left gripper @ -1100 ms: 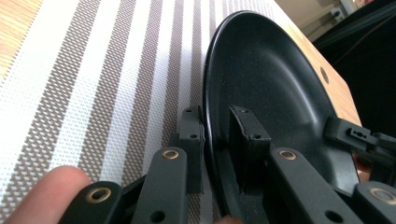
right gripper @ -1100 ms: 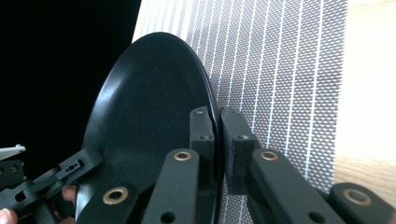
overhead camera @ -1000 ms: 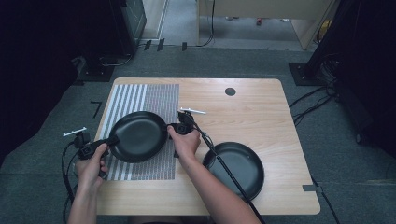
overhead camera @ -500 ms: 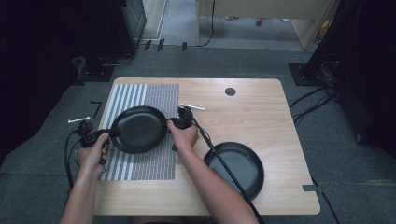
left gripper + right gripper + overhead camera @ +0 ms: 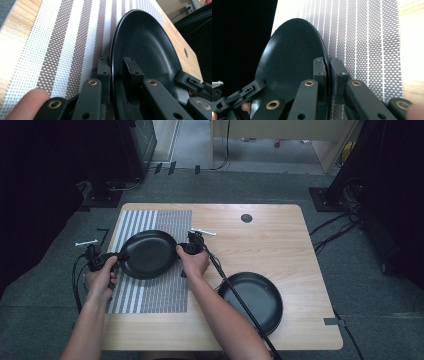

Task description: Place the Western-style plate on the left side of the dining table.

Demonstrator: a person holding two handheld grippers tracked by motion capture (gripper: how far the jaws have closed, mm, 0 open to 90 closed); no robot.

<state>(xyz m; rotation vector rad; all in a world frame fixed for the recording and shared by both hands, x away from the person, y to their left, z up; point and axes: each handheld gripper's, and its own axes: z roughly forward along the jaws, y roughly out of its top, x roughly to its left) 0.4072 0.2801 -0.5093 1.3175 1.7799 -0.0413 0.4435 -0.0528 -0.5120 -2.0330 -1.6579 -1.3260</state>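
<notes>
At the near edge of the table (image 5: 300,235) two bare forearms come in, each hand holding a gripper. To the right of them, close to the near edge, a black pan (image 5: 252,301) sits on the bare wood, with the right gripper's cable running across it.

A little farther in, a striped mat (image 5: 150,290) covers the left part of the table. Over it a black plate (image 5: 148,254) is held between the two tools. The left gripper (image 5: 120,257) has its jaws clamped on the plate's left rim; in the left gripper view the rim (image 5: 112,75) runs between the two jaws, one outside and one inside the dish. The right gripper (image 5: 179,250) is clamped on the opposite rim, and in the right gripper view its jaws (image 5: 329,75) press together on the thin edge. Whether the plate touches the mat or hangs just above it I cannot tell.

Beyond the right gripper a small white strip (image 5: 203,232) lies on the wood, and farther back a dark round grommet (image 5: 246,218) is set in the tabletop. Past the table's left edge another white strip (image 5: 86,242) shows over the grey carpet.
</notes>
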